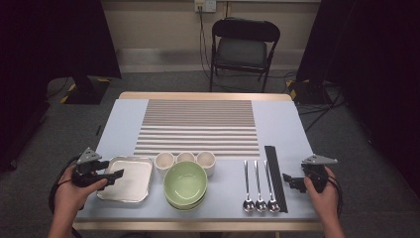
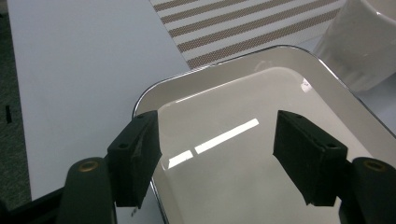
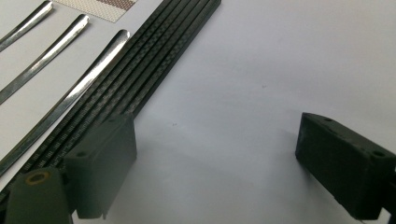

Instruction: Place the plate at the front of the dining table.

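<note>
Nothing moved yet: left tongs (image 1: 115,175) wide over tray (image 1: 126,194) near counter's front-left corner, right tongs (image 1: 288,179) wide, empty beside chopsticks (image 1: 275,176).

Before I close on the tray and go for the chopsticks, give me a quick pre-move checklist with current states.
1. Left hand-held gripper open: ok.
2. Left jaws straddle the tray rim: not ok, only one jaw is at the rim; the other hangs over the tray's inside.
3. Tray empty: ok.
4. Right hand-held gripper open: ok.
5. Chopsticks between right jaws: not ok, they lie beside one jaw.
6. Spoons apart from chopsticks: cannot tell, nearest one lies very close.
</note>
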Demonstrator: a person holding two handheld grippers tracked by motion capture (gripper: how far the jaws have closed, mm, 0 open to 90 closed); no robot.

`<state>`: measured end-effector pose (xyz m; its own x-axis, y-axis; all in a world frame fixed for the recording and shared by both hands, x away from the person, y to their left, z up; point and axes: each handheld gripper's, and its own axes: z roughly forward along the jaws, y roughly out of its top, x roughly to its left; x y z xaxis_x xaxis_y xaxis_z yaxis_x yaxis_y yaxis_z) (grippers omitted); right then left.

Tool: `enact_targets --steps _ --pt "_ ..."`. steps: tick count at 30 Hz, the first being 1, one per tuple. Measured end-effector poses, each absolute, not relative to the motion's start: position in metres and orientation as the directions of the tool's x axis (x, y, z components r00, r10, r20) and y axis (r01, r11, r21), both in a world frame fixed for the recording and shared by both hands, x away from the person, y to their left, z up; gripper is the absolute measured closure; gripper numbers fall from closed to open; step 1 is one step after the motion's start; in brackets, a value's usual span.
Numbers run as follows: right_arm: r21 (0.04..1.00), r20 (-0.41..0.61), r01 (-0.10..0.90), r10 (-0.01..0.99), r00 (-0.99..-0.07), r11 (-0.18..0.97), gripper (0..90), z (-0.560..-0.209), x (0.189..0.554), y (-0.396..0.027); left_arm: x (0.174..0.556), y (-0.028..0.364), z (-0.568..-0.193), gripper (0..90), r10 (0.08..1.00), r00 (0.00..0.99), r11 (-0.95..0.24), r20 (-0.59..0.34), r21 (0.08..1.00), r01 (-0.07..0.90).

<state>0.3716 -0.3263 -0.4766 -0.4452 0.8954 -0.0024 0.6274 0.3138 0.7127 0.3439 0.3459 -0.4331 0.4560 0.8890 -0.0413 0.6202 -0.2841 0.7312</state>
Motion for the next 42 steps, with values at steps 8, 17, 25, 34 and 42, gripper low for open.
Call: enact_targets --steps 8,17,25,34,42 --pt "0.713 -0.003 0.627 0.895 -0.446 0.314 11.3 -0.477 0.372 -0.326 0.343 0.348 -0.434 32.5 0.903 0.425 -0.265 -0.056 0.708 0.655" --pt "0.713 -0.002 0.627 0.895 -0.446 0.314 11.3 -0.477 0.372 -0.326 0.343 0.353 -0.433 35.0 0.917 0.395 -0.252 -0.051 0.693 0.675" --pt "0.712 -0.001 0.628 0.895 -0.447 0.314 11.3 -0.477 0.372 -0.327 0.342 0.357 -0.431 41.1 0.933 0.351 -0.204 -0.080 0.685 0.699" --pt "0.712 -0.001 0.628 0.894 -0.448 0.315 11.3 -0.477 0.372 -0.327 0.341 0.362 -0.430 50.7 0.951 0.297 -0.173 -0.083 0.652 0.738" --pt "0.712 0.000 0.628 0.894 -0.448 0.315 11.3 -0.477 0.372 -0.327 0.342 0.362 -0.428 63.8 0.963 0.247 -0.128 -0.108 0.622 0.772"
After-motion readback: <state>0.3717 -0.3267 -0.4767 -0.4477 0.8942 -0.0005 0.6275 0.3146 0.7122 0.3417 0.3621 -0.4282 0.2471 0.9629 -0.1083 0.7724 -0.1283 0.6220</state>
